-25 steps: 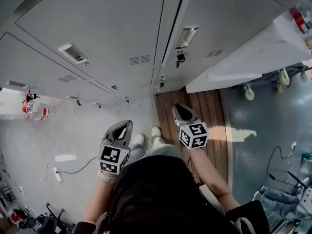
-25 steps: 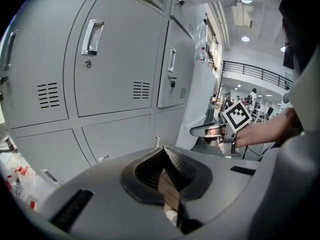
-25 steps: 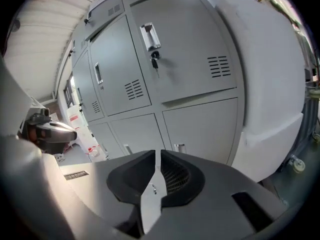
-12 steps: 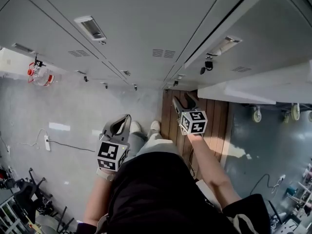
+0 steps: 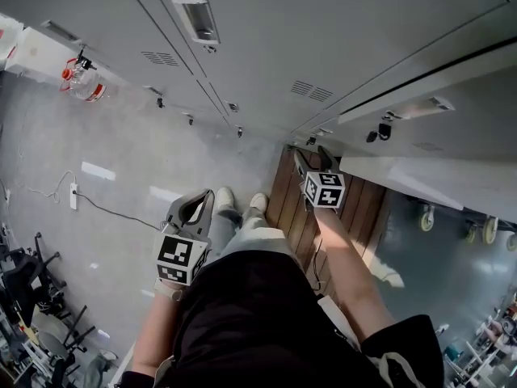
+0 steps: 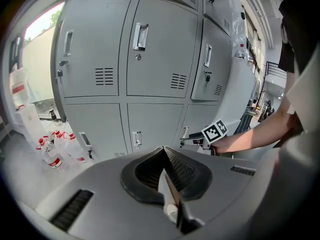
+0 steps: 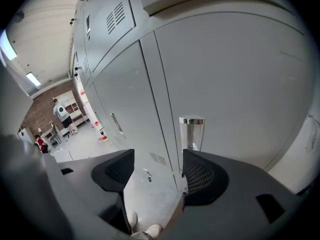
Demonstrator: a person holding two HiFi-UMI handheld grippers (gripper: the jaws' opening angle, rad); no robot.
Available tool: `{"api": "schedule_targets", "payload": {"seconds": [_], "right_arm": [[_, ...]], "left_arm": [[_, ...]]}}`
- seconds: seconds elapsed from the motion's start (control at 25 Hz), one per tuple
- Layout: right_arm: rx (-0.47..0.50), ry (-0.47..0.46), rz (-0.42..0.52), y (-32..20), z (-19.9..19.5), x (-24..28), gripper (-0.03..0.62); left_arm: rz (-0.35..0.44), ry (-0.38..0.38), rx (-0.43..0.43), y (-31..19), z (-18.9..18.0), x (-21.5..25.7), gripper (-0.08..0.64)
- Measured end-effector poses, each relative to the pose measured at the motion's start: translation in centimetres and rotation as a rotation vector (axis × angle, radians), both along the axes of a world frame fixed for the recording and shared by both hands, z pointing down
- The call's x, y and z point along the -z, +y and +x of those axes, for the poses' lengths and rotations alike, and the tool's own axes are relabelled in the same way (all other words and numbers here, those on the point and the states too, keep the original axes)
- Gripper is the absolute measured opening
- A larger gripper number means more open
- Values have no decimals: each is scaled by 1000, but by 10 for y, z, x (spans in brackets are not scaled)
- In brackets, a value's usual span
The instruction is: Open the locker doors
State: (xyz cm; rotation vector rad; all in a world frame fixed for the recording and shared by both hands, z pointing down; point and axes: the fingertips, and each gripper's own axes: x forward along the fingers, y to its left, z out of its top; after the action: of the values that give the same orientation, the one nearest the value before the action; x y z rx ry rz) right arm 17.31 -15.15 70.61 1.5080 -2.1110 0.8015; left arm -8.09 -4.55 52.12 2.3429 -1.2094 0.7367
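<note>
Grey locker doors (image 5: 323,31) fill the wall ahead, each with a recessed chrome handle (image 5: 198,18). One door at the right (image 5: 452,79) shows a dark gap along its edge, with a handle (image 5: 440,103) and a key lock (image 5: 378,131). My right gripper (image 5: 312,159) is low against the lockers, its jaws opening with nothing between them. In the right gripper view a chrome handle (image 7: 191,132) stands just beyond the right pad (image 7: 202,176) of the gripper (image 7: 158,156). My left gripper (image 5: 194,208) hangs back over the floor, shut and empty (image 6: 164,156).
Water bottles (image 5: 81,83) stand by the lockers at left. A power strip with cable (image 5: 73,196) lies on the floor. A wooden platform (image 5: 295,212) runs below the right lockers, and a cart's casters (image 5: 477,231) show at right. My shoes (image 5: 238,203) are near the locker base.
The right gripper's jaws went from shut to wide apart, and it moved closer to the lockers. The head view swung round. The left gripper stayed shut and barely moved.
</note>
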Motion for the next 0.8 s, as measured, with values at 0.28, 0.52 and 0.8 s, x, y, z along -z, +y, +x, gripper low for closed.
{"api": "schedule_targets", "payload": {"seconds": [0.28, 0.52, 0.8], "right_arm": [[-10, 14, -18, -27, 6, -23, 342], [-24, 21, -4, -44, 10, -33, 352], [-46, 29, 14, -57, 8, -38, 357]], "left_arm": [[-34, -4, 44, 6, -4, -5, 18], [-46, -16, 54, 15, -6, -7, 18], [-54, -30, 82, 22, -23, -7, 18]]}}
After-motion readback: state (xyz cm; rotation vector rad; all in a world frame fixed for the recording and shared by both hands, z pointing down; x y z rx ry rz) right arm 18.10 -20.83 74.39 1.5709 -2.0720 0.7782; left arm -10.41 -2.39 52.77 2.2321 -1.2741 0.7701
